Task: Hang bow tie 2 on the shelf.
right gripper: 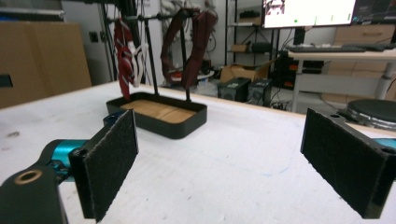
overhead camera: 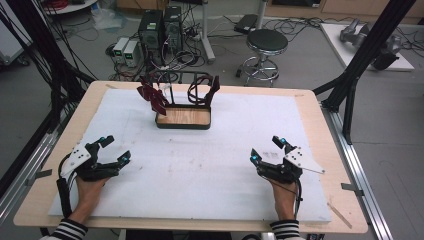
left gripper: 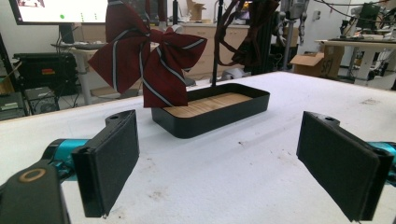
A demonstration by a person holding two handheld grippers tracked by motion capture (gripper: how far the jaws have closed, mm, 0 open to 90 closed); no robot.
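Both grippers, left (overhead camera: pixel 112 149) and right (overhead camera: pixel 267 148), rest wide open and empty, well short of the bow-tie stand (overhead camera: pixel 183 118).

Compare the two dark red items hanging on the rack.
The bow tie is tied into a broad bow with pale stripes; the strap hangs as a narrow loop, stripes not visible. The bow tie's tails reach down near the tray; the strap ends higher. Both hang from the rack.
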